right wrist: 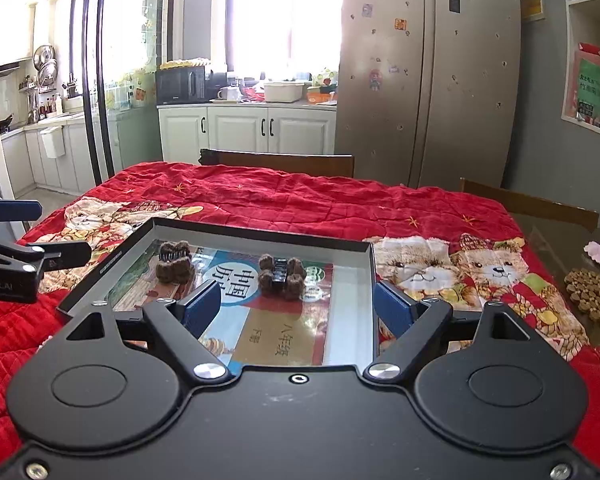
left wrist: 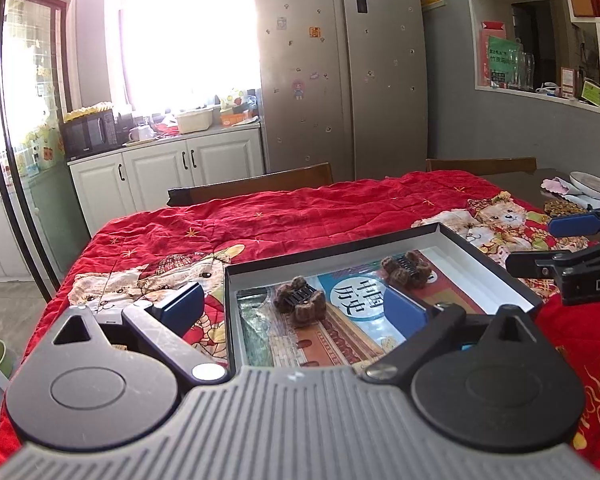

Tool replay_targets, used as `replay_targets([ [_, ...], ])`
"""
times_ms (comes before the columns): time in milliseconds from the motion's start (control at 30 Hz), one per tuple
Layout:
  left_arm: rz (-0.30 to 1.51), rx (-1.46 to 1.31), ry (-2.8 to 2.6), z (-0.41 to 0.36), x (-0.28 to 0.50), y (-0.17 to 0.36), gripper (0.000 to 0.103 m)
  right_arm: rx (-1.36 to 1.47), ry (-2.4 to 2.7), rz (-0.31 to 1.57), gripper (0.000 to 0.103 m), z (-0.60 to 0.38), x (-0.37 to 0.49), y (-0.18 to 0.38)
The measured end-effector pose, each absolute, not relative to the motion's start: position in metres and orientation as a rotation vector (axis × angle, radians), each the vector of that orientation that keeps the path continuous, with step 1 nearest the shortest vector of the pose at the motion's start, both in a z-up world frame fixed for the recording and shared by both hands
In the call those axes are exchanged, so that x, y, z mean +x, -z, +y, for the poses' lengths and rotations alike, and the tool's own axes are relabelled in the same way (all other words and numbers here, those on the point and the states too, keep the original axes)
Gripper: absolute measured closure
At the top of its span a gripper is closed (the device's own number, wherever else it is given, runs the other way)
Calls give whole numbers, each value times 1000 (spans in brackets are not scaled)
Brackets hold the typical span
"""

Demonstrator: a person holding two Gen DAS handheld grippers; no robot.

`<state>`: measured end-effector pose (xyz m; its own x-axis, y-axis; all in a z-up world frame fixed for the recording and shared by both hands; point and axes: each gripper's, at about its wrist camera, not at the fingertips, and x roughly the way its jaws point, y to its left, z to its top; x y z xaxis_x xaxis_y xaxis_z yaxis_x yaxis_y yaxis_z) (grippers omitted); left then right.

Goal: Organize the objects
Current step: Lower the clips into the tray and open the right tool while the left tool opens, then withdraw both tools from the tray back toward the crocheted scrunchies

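Note:
A shallow black box (left wrist: 332,250) (right wrist: 260,235) with white inner walls lies on the red quilt. A Chinese history book (left wrist: 352,320) (right wrist: 276,320) lies flat inside it. Two brown fuzzy hair claw clips rest on the book: one to the left (left wrist: 300,300) (right wrist: 174,266) and one to the right (left wrist: 406,266) (right wrist: 281,278). My left gripper (left wrist: 294,308) is open and empty, straddling the box's left wall. My right gripper (right wrist: 298,308) is open and empty above the box's near right part. Each gripper shows at the edge of the other's view (left wrist: 572,240) (right wrist: 24,236).
The red quilt (left wrist: 300,212) (right wrist: 300,196) with bear prints covers the table. Wooden chairs (right wrist: 278,162) stand behind it. A brown beaded mat (right wrist: 592,298) and a plate (left wrist: 592,186) lie on the bare table at right. A fridge (right wrist: 428,72) and kitchen cabinets stand behind.

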<state>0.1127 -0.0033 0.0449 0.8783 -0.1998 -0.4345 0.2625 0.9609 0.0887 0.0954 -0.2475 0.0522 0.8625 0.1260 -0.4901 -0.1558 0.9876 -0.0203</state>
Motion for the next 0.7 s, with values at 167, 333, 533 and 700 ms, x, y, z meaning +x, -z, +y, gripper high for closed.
replay_targets([
  [167, 427, 159, 257, -2, 100, -46, 2, -46, -144, 512, 20, -254, 84, -50],
  [333, 421, 168, 271, 0, 87, -47, 1, -38, -140, 511, 20, -260, 73, -48],
  [533, 426, 176, 276, 4, 74, -44, 1, -31, -138, 517, 20, -265, 59, -44],
  [700, 442, 184, 303, 7, 63, -41, 1, -19, -151, 529, 20, -267, 47, -40],
])
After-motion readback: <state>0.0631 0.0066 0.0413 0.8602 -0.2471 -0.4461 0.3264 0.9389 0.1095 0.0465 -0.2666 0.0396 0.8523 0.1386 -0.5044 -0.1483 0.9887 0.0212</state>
